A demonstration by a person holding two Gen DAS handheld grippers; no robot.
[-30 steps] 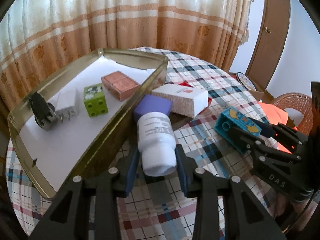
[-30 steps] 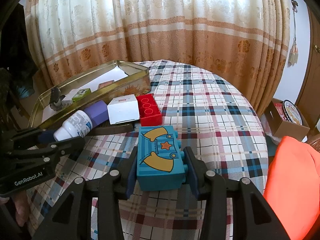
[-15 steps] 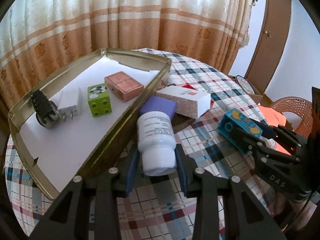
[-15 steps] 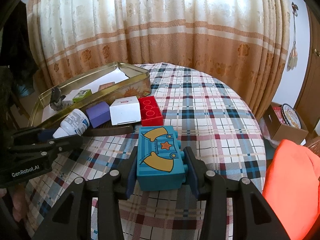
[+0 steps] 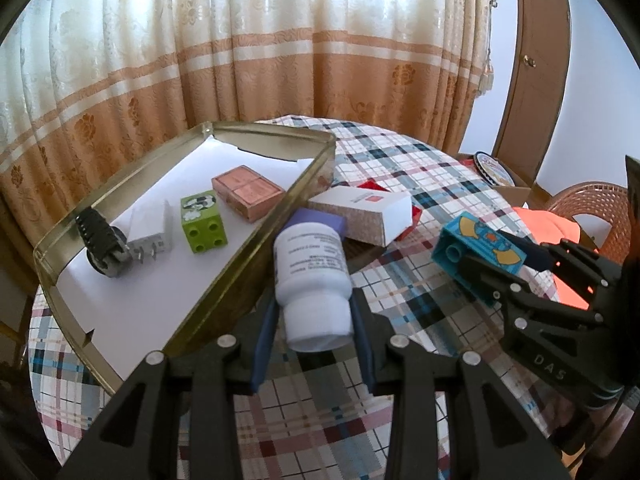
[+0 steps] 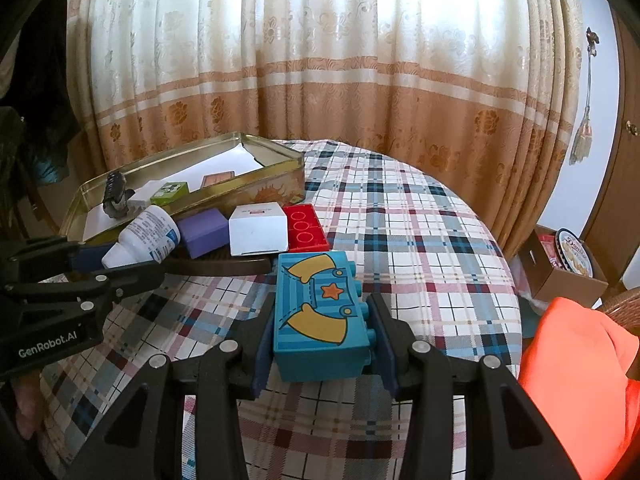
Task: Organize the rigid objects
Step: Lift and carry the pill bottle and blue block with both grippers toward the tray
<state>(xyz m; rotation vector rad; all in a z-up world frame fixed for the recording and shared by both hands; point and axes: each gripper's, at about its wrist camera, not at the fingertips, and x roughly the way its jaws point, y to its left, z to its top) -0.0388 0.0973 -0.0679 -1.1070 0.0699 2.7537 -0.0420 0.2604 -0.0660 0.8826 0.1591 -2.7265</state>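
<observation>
Left gripper [image 5: 314, 316] clamps a white bottle [image 5: 310, 268] beside the tin [image 5: 240, 258]; right gripper [image 6: 320, 330] grips a blue block [image 6: 320, 316] above the table [image 6: 420, 240].

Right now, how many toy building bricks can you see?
3: a green brick inside the tin, a red brick on the table beside the white box, and a blue brick held in the right hand-held gripper. Others may be hidden.

White bottle [image 5: 311, 276] clamped between the left gripper [image 5: 314, 326] jaws, beside the tin tray [image 5: 256, 236] rim.
</observation>
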